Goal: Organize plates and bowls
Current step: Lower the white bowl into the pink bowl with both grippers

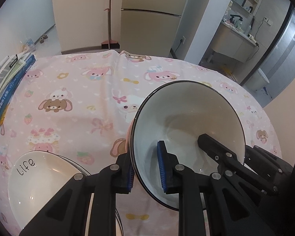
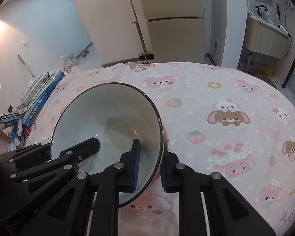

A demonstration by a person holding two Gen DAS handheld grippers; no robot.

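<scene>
Books (image 1: 7, 82): stacked at the table's far-left edge, well left of both grippers

Plates (image 1: 41, 177): white stack, top one lettered "life", just left of the left gripper (image 1: 146, 172)

Left gripper: clamped on the near-left rim of the black-rimmed bowl (image 1: 186, 129)

Bowl: white inside, held tilted between both grippers, apparently clear of the cloth

Right gripper (image 2: 148, 169): clamped on the opposite rim

Step, as judged: bowl in two-handed carry; next move calls for level, matched travel to a resting spot, possibly on the plates

Surface: pink bunny-print tablecloth (image 2: 226, 102)

Room: broom (image 1: 109, 19) against the cabinet ahead; vanity far right
</scene>
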